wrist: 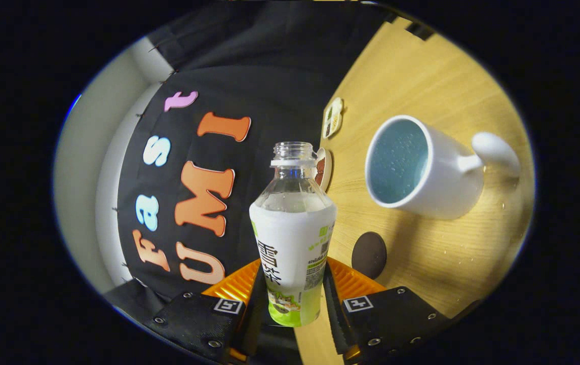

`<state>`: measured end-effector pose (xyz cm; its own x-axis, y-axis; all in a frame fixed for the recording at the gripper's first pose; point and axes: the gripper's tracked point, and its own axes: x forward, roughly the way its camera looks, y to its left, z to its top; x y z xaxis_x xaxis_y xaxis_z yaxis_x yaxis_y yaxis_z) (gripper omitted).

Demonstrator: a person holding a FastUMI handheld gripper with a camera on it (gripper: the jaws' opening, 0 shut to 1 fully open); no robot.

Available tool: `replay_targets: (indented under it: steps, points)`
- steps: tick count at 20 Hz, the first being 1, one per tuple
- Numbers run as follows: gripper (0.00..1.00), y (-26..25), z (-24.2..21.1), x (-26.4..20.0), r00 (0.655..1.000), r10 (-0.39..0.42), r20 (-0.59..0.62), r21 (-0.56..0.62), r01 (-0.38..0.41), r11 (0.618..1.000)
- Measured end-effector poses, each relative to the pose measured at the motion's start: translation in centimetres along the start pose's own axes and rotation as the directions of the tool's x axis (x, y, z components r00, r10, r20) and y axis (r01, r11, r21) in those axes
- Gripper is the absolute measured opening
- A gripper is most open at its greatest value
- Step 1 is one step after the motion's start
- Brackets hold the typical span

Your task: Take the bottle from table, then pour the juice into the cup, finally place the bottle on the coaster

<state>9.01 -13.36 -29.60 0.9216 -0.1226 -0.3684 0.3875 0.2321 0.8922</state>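
Gripper view, nearest first: the gripper (292, 299) is clenched around the lower body of the bottle (292, 233), one finger pressing on each side of the labelled sleeve, so the bottle sits squarely between the fingers and is carried off the table (436, 76). The whole scene is rolled sideways, which suggests the bottle is being tipped for the pour. Its neck is open, with no cap on it, and clear liquid shows in the upper part of the bottle.

Just beyond the fingers, on the wood beside the bottle's base, lies a dark round coaster (369, 255), bare and ready for the final placing. Farther on stands the white cup (411, 170), its mouth turned toward the camera and its handle on the far side; the inside looks wet, though how much juice it holds is hard to tell. The bottle's mouth is apart from the cup's rim, not yet over it.

To pour well, I judge the neck should be brought over the middle of the cup's opening before tilting further, and the tilt increased slowly so the stream does not overshoot the rim. The grip should remain firm and low, since the smooth sleeve could slip.

Two small patterned discs (333, 117) lie farthest off, near the cloth wall.
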Motion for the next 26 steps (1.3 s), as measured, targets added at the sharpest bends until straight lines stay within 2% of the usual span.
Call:
replay_targets:
  steps: [4, 6, 8, 11, 15, 19, 21, 23, 26]
  points:
    - [0.57, 2.1, 1.8, 0.2, 0.997, 0.053, 0.064, -0.248, -0.035, 0.968]
    - [0.57, 3.6, 2.0, 0.6, 0.993, 0.083, 0.081, -0.371, -0.047, 0.927]
    - [0.57, 5.3, 1.8, 0.9, 0.99, 0.113, 0.081, -0.495, -0.058, 0.867]
    - [0.58, 6.4, 1.4, 1.3, 0.989, 0.129, 0.075, -0.675, -0.045, 0.737]
    - [0.58, 6.6, -0.3, 2.8, 0.989, 0.125, 0.072, -0.859, -0.002, 0.511]
    - [0.58, 5.3, -1.9, 4.2, 0.995, 0.066, 0.069, -0.957, 0.047, 0.287]
    - [0.58, 4.5, -2.6, 5.1, 0.998, 0.042, 0.057, -0.976, 0.047, 0.213]
    - [0.58, 3.5, -3.1, 6.1, 0.999, 0.007, 0.052, -0.985, 0.05, 0.164]
    - [0.58, 1.9, -3.4, 7.0, 0.998, -0.035, 0.047, -0.988, 0.052, 0.144]
